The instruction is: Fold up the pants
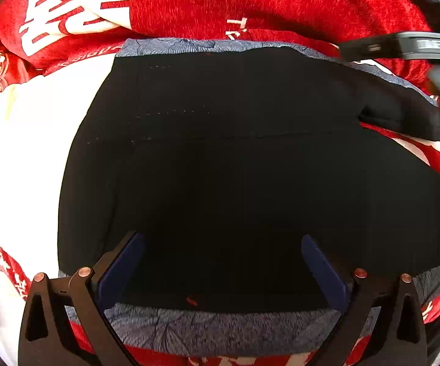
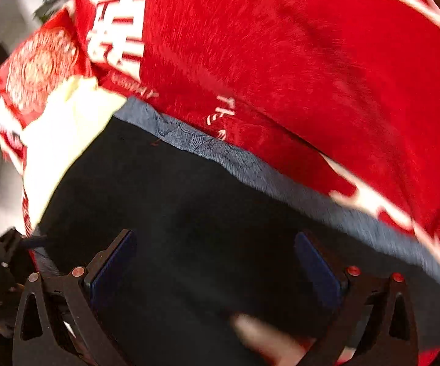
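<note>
Far left of the left wrist view, red-and-white blanket (image 1: 67,15) w/ big white lettering spreads under everything, a pale cream patch (image 1: 27,140) showing beside the garment. Looks like bedding, prob a soft base, so cloth will sink and drag rather than slide.

Centre now: black pants (image 1: 220,167) lie flat, already doubled over into a squat block by the look of it, w/ a grey-blue patterned lining (image 1: 220,329) peeking out along the near edge and again at the far edge. Left tool (image 1: 221,262) sits low over the near edge, both blue pads (image 1: 122,262) spread wide w/ nothing between them, jaws apart, not gripping. Judging by that pose, it's lined up to pinch the near hem or press it flat.

Moving right: a loose black flap (image 1: 403,116) sticks out past the block's right side, untidy, likely needs tucking. Above it, the other device's dark body (image 1: 418,45) crosses the corner.

Right wrist view, blurry: right tool (image 2: 216,262) also hovers over the pants (image 2: 189,213), jaws wide apart, empty. Grey-blue lining band (image 2: 250,164) runs diagonally along the far edge against the red blanket (image 2: 281,61). Pale blur at bottom (image 2: 259,332), can't tell what.
</note>
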The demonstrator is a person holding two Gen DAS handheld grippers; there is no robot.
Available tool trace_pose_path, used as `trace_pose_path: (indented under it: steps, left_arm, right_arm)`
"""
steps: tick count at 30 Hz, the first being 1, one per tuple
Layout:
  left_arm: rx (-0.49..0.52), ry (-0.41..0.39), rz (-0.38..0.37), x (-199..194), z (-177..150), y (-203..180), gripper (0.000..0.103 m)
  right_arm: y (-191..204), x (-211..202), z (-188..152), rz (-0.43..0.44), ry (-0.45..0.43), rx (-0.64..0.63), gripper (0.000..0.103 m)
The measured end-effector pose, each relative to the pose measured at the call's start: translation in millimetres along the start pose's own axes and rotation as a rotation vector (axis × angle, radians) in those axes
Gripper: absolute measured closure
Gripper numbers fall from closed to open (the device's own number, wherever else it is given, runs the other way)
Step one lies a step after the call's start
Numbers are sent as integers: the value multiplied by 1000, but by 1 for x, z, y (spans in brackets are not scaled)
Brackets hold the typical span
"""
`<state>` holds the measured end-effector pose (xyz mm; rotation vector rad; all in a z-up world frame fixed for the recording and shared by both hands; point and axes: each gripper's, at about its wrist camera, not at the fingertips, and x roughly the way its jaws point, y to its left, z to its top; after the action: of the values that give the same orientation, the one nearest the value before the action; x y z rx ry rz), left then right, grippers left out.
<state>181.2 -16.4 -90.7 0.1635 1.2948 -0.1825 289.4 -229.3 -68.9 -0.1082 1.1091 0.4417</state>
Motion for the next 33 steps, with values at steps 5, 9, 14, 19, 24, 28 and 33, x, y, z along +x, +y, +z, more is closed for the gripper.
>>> trace_pose_path:
  steps: [5,9,14,19,24,28,33]
  left_arm:
    - [-26,18,-7,11,2,8,0]
    - [-42,27,-13,16,3,12,0]
    - [-41,22,-19,16,4,8,0]
    - [-58,29,-44,18,10,16,0]
    - [-125,28,-83,8,27,32,0]
    - [-269,-12,-130,-7,57,60,0]
    - [-360,-57,-142,-30,106,85,0]
  right_arm:
    - [-6,56,30,24,64,-180,0]
    - [0,83,55,107,61,-262,0]
    - [5,123,74,134,149,-320,0]
    - [18,125,74,137,158,-381,69]
    - [39,94,61,48,90,-427,96]
    - [58,53,50,-9,-38,-426,96]
    - [93,9,9,-80,-151,-469,96]
